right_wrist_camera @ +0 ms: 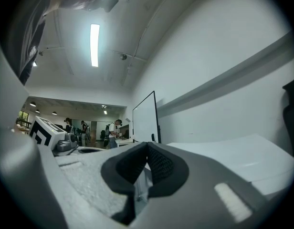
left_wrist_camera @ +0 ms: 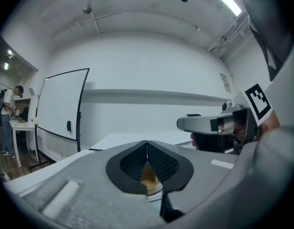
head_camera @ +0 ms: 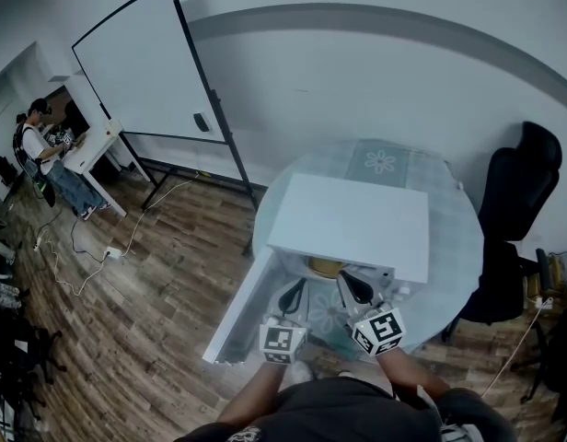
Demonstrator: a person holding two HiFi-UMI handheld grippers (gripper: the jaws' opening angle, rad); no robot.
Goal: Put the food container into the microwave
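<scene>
Round surface (head_camera: pixel 454 247) in a wood-floor room. Left gripper (left_wrist_camera: pixel 147 144) has its fingers pressed together, and the yellow-filled container (left_wrist_camera: pixel 149 178) shows through the gap below them. Right gripper (right_wrist_camera: pixel 147 145) fingers also meet at the tips. Both point at the white microwave (head_camera: pixel 348 221), door (head_camera: pixel 239 313) swung open to the left. Container sits at its mouth, between the two grippers. Whiteboard (head_camera: pixel 141 67) behind, black chair (head_camera: pixel 515 212) right.

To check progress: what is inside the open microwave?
Just inside the microwave mouth, a yellow bit, likely the food container, shows. The white top covers the rest of the inside.
</scene>
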